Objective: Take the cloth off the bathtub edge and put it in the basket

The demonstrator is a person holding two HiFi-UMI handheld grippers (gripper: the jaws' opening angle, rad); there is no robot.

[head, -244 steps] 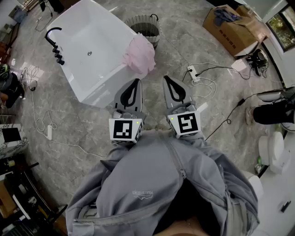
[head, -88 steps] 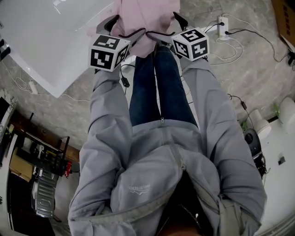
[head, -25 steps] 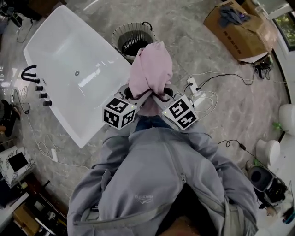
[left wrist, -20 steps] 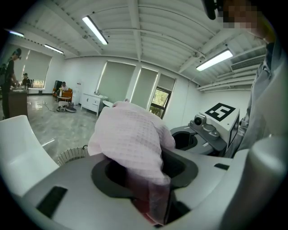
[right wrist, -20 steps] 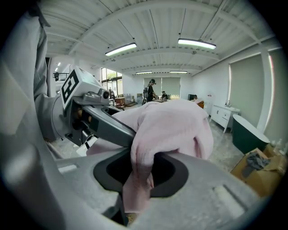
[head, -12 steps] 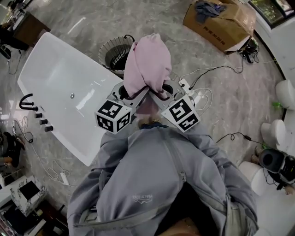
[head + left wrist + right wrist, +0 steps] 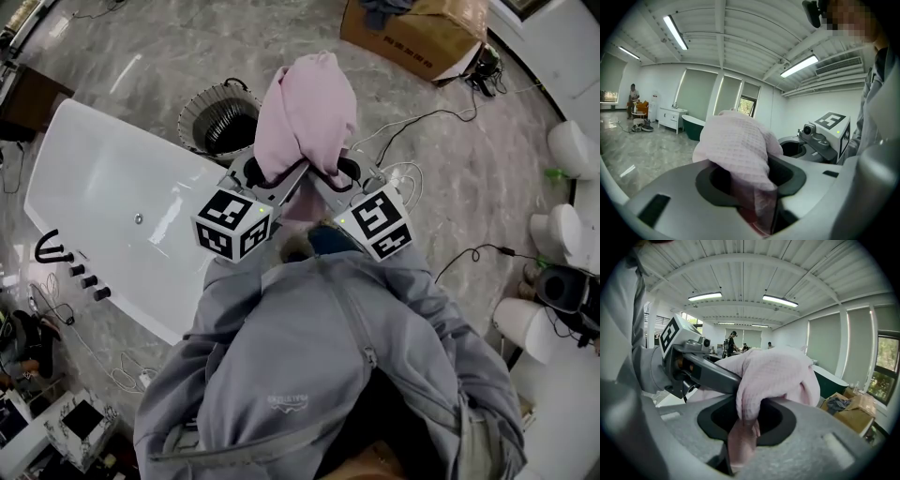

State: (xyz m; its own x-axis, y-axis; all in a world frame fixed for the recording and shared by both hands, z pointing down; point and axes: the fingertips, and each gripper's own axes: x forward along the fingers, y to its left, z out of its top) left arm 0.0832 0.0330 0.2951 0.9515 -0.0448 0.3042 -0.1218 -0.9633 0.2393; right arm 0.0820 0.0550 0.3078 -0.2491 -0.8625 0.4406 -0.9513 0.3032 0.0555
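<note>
A pink waffle-weave cloth (image 7: 307, 112) hangs bunched in the air, held from both sides. My left gripper (image 7: 265, 176) is shut on its lower left part, and the fabric is pinched deep between the jaws (image 7: 757, 206). My right gripper (image 7: 336, 173) is shut on the lower right part, with a fold trapped in its jaws (image 7: 739, 439). The round wire basket (image 7: 217, 122) stands on the floor just left of the cloth, past the corner of the white bathtub (image 7: 112, 202). Both grippers sit close together, with the cloth draped over their tips.
A cardboard box (image 7: 417, 28) with dark clothes sits at the top right. A power strip and cables (image 7: 401, 174) lie on the marble floor right of the grippers. White fixtures (image 7: 562, 234) line the right edge. A black faucet (image 7: 54, 247) sits on the tub's left rim.
The cloth has left the tub edge and is raised between both grippers. Over the last second both grippers rose with it, and the basket now lies just left of the cloth.
</note>
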